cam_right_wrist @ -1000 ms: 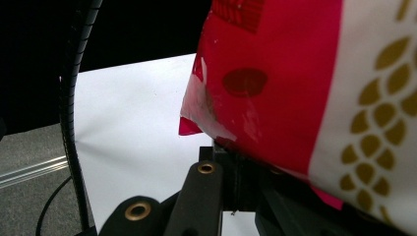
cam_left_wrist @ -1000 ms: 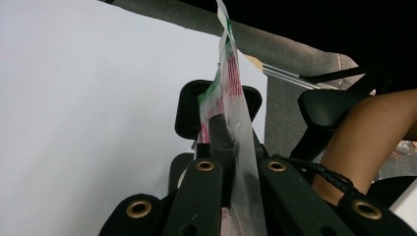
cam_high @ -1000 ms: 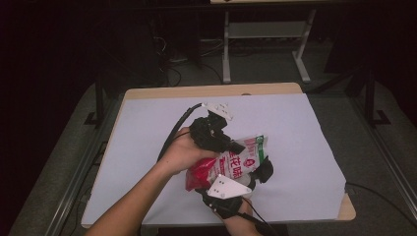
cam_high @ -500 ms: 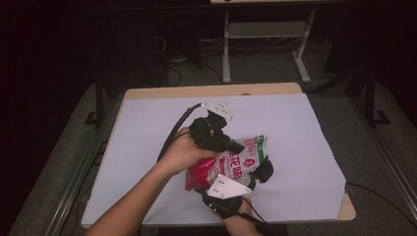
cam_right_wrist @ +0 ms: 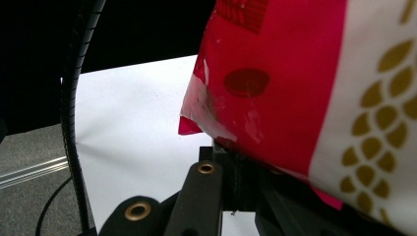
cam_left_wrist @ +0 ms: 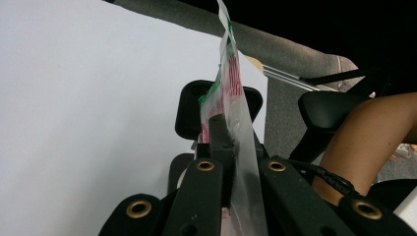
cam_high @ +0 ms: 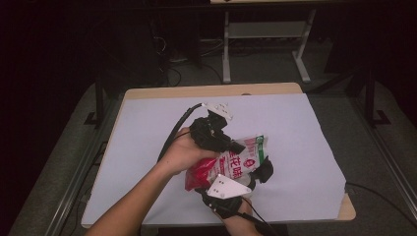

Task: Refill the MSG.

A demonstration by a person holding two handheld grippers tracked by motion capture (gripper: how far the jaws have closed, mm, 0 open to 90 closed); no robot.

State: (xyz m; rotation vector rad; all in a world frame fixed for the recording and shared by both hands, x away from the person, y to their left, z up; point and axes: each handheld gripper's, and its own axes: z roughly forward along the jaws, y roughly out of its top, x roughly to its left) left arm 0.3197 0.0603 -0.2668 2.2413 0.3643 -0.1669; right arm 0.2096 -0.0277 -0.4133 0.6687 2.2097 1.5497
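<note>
A red and white snack bag (cam_high: 235,164) with green trim is held up over the white table sheet (cam_high: 300,132) between both grippers. In the high view my left gripper (cam_high: 237,146) comes in from the upper left and is shut on the bag's top edge. The left gripper view has that thin clear seam (cam_left_wrist: 236,113) pinched upright between its jaws. My right gripper (cam_high: 263,169), with a grey plate on top, is shut on the bag from below, near the front edge. In the right gripper view the red bag (cam_right_wrist: 275,88) with its gold grain print sits pressed in the jaws.
A black cable (cam_high: 172,137) trails from the left gripper toward the table's left side. A forearm (cam_left_wrist: 373,132) and black chair parts lie beyond the table edge in the left gripper view. A metal stand (cam_high: 265,34) is on the dark floor behind the table.
</note>
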